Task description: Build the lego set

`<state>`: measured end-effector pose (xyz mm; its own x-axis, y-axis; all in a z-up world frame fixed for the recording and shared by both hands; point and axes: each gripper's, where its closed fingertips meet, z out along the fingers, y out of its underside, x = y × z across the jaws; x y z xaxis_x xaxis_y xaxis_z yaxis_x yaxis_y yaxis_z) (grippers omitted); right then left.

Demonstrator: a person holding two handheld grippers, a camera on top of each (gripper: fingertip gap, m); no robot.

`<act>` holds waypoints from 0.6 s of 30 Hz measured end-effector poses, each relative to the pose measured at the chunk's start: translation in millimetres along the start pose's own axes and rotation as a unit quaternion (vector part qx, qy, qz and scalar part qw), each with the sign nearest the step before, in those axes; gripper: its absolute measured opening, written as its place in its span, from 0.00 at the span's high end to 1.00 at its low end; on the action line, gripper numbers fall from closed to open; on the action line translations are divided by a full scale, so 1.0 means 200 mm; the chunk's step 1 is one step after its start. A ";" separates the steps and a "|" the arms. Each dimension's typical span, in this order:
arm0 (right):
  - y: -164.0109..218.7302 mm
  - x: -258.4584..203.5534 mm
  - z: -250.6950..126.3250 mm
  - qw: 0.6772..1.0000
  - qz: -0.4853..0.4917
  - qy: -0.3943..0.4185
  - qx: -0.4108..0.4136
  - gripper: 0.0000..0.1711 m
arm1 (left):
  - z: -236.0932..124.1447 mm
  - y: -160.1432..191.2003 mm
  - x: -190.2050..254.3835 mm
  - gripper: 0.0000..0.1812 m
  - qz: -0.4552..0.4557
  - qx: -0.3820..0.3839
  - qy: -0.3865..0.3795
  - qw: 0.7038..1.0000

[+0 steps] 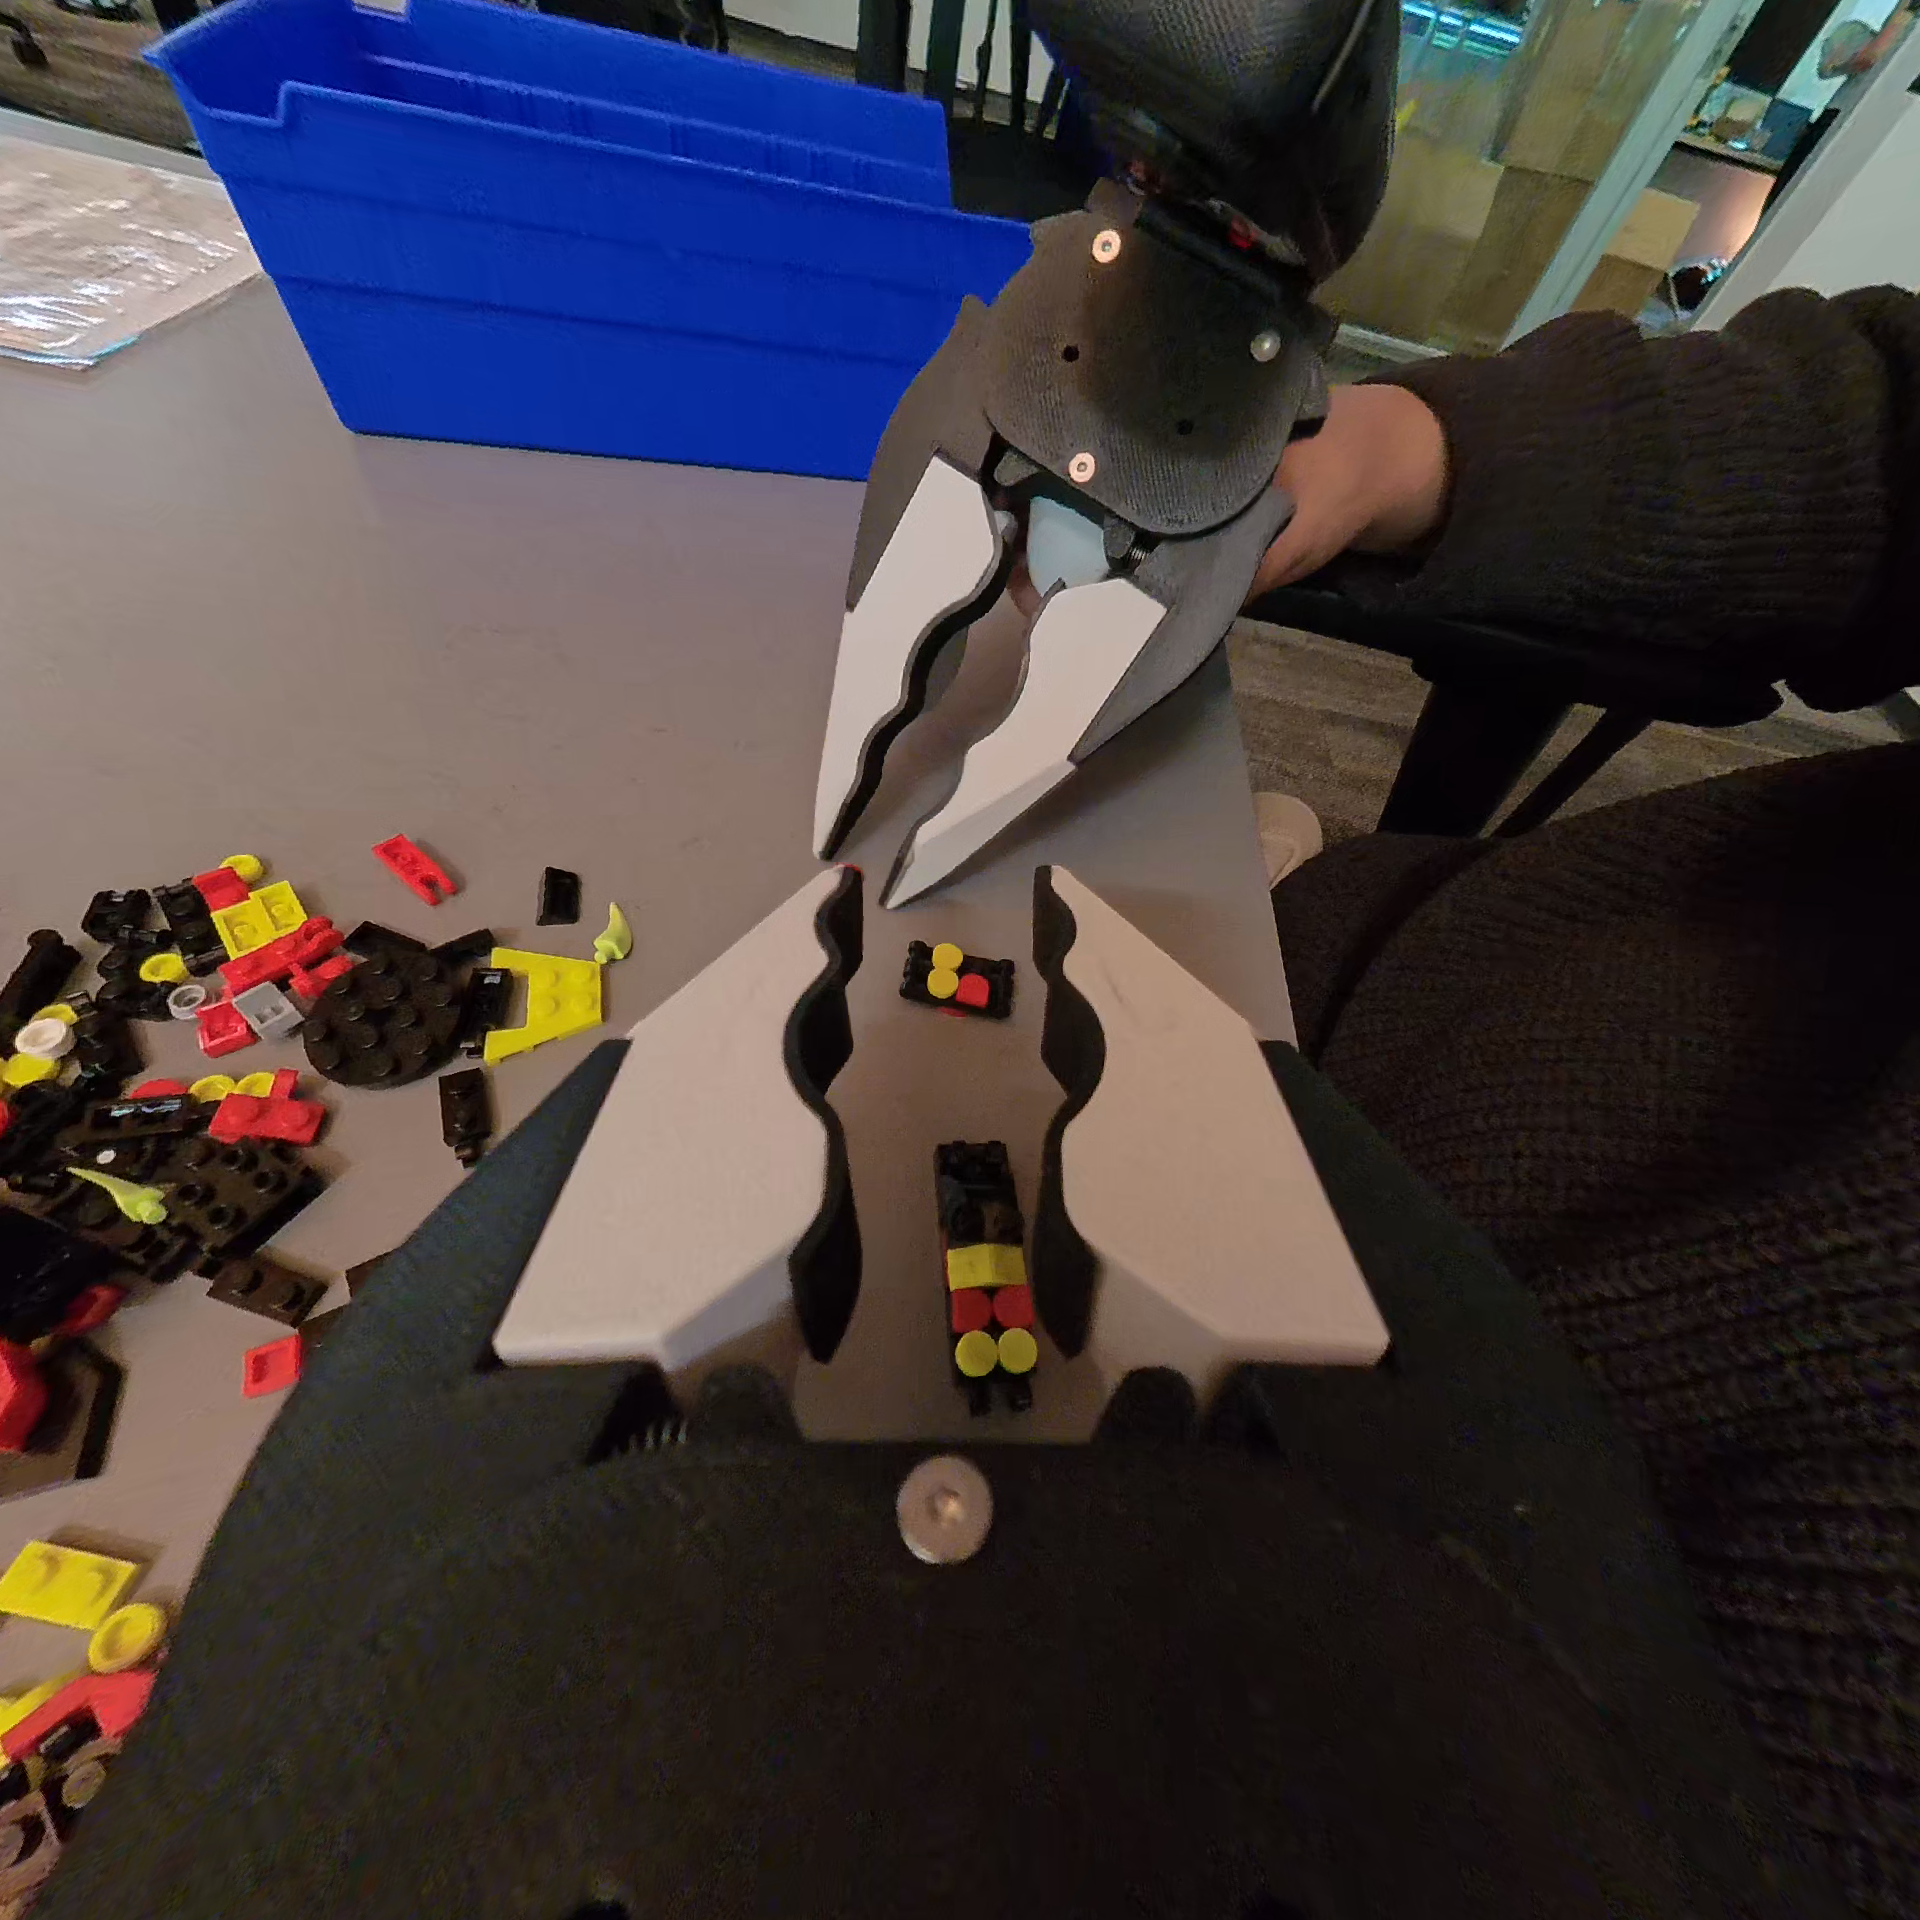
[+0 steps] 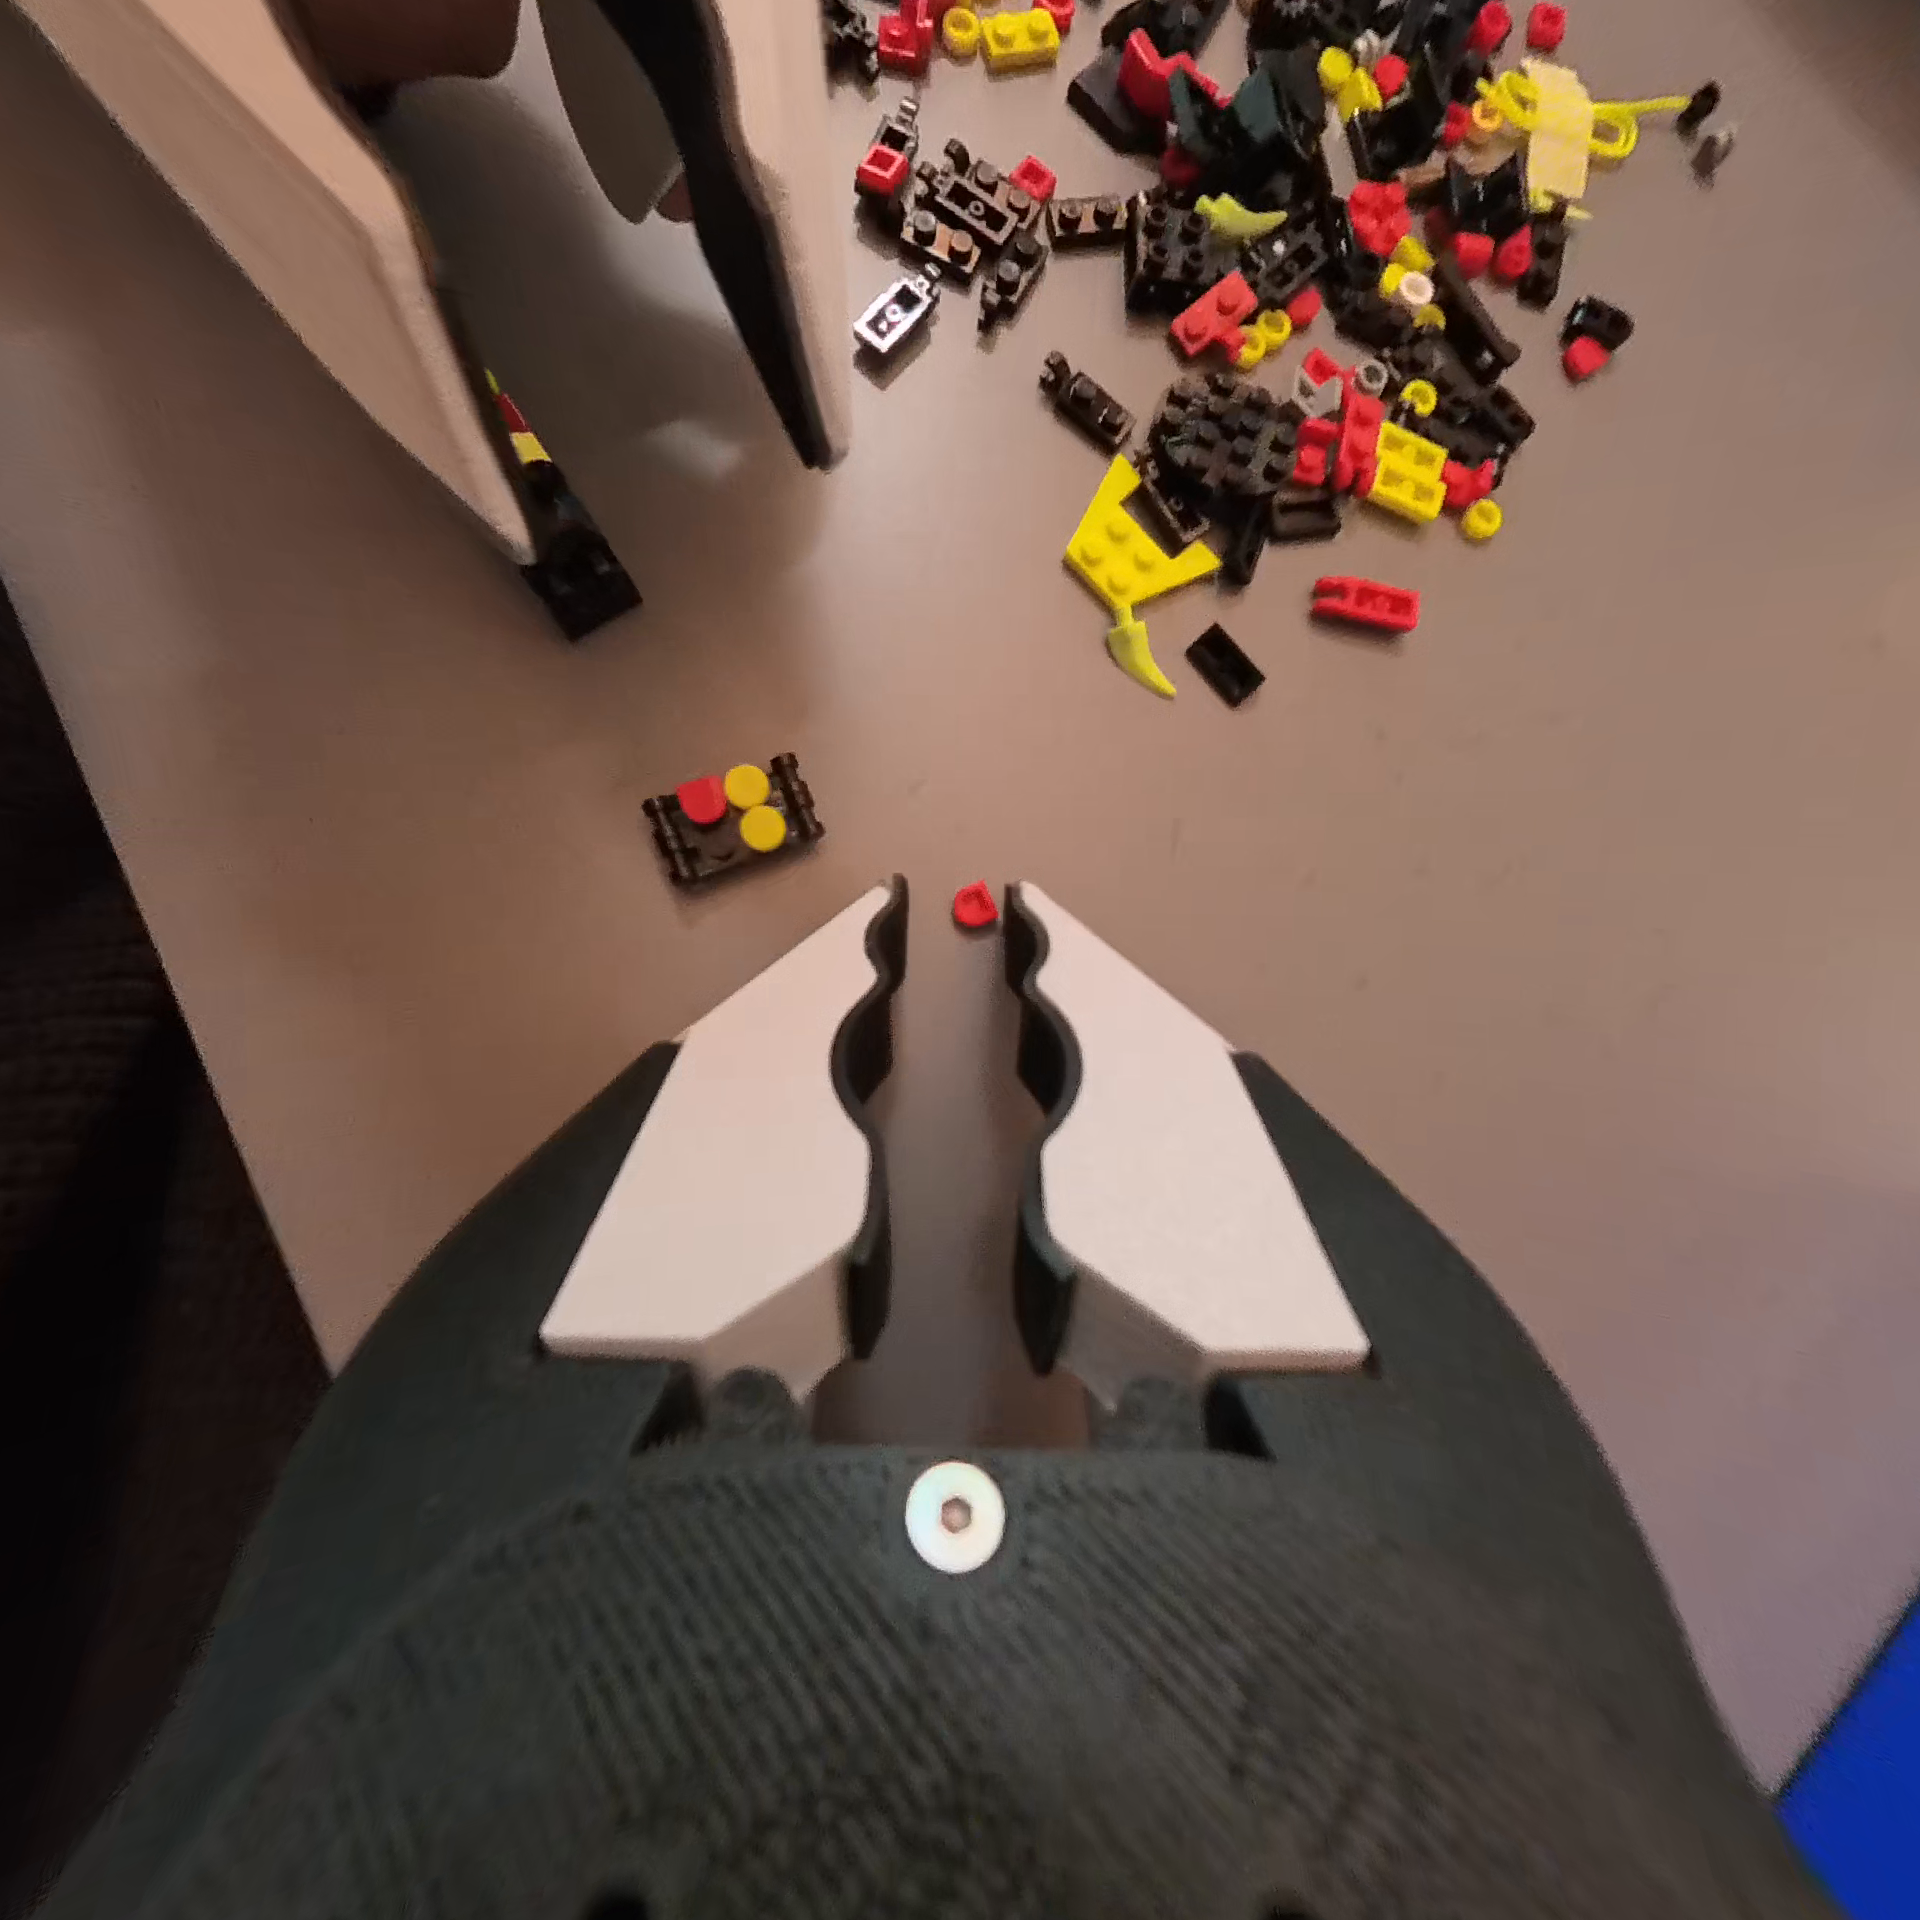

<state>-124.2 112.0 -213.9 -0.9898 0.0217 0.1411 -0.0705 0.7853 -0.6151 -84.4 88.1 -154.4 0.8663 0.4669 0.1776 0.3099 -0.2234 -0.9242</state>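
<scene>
Two small assemblies lie apart from the loose heap of red, yellow and black lego pieces (image 2: 1340, 281) on the grey worktop (image 1: 416, 675). The left claw (image 1: 945, 894) is spread wide and empty, its fingers flanking a long narrow black assembly (image 1: 985, 1273) topped with red and yellow round tiles, which rests on the worktop between them. Just ahead of it sits a short black plate assembly (image 2: 732, 816) carrying one red and two yellow round tiles. The right claw (image 2: 954, 899) has its fingers slightly apart, not clamped, and a small red round piece (image 2: 975, 904) lies on the worktop between their tips, touching or nearly touching the right finger. A blue plastic bin (image 1: 582, 260) stands at the worktop's far side.
</scene>
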 end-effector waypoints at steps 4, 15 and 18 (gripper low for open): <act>0.00 0.01 0.01 1.000 0.006 0.000 0.003 0.97 | 0.00 0.00 0.00 0.83 -0.004 -0.001 0.001 1.000; -0.04 0.07 -0.11 0.996 0.064 -0.010 0.055 1.00 | 0.00 0.00 0.01 0.83 0.008 -0.003 0.003 1.000; -0.07 0.06 -0.14 0.993 0.076 -0.031 0.086 1.00 | 0.00 0.00 0.01 0.83 0.014 -0.004 0.000 1.000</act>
<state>-131.3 118.0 -182.1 -0.9960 0.0894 -0.0093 0.0660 0.6581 -0.7501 -82.7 89.5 -155.0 0.8751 0.4596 0.1518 0.2885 -0.2434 -0.9260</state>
